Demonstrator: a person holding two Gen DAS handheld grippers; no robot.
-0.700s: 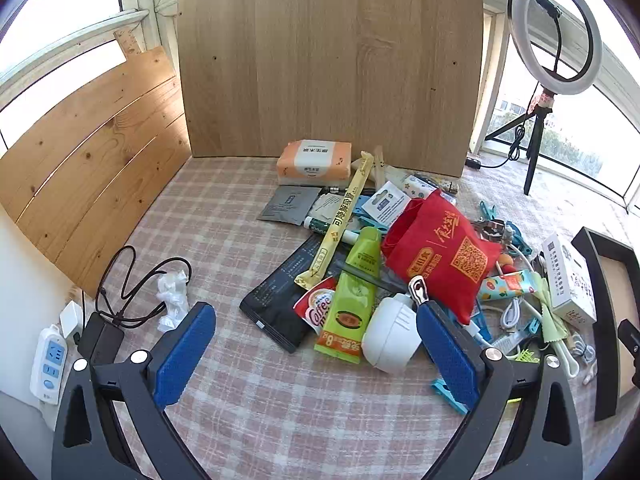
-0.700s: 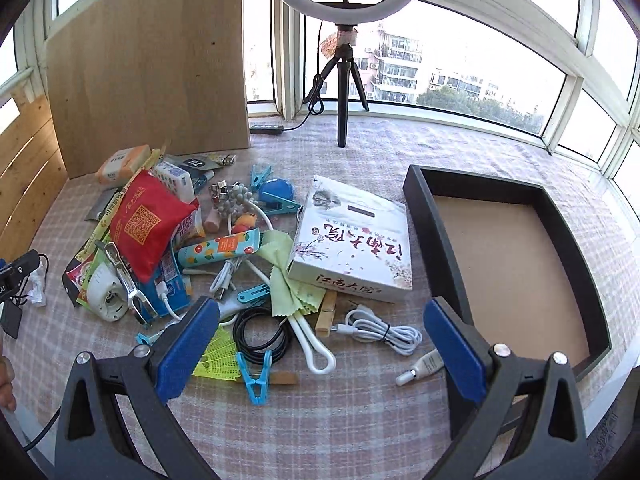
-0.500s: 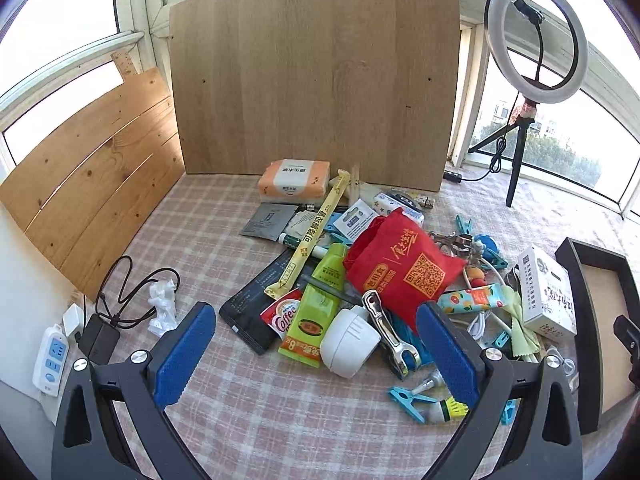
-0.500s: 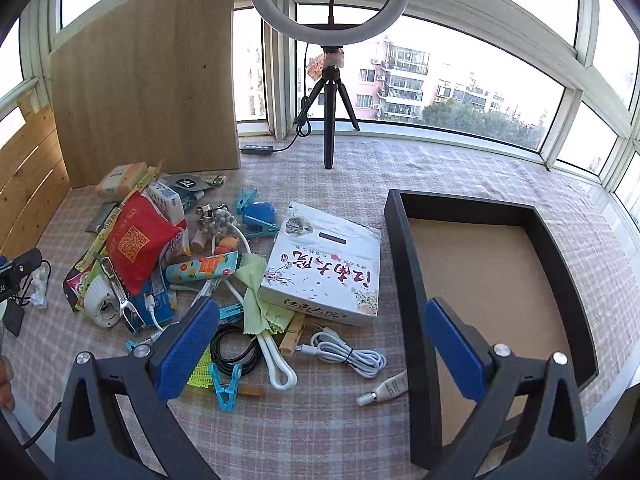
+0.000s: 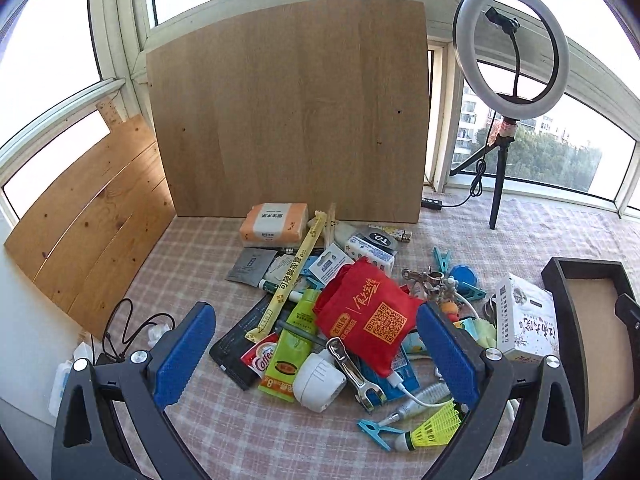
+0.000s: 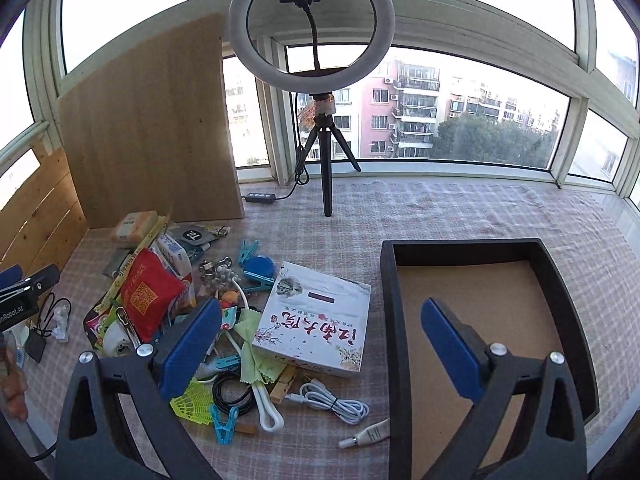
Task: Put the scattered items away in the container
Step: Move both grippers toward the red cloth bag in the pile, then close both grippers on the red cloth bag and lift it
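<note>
Black tray [image 6: 390,320] lies empty under your right gripper [image 6: 320,354], toward 3 o'clock; the box [image 6: 316,320] sits closest, at 12. Your left gripper [image 5: 316,354] hangs over the pile. Both jaws wide open, holding nothing.

Scattered items [image 5: 360,320] heaped on checked cloth; black container [image 6: 472,252] beside, empty

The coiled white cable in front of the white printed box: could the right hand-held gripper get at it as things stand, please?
Probably yes: the coiled white cable lies alone on bare checked cloth, nothing on top, and the right hand-held gripper is open and empty above it.
</note>
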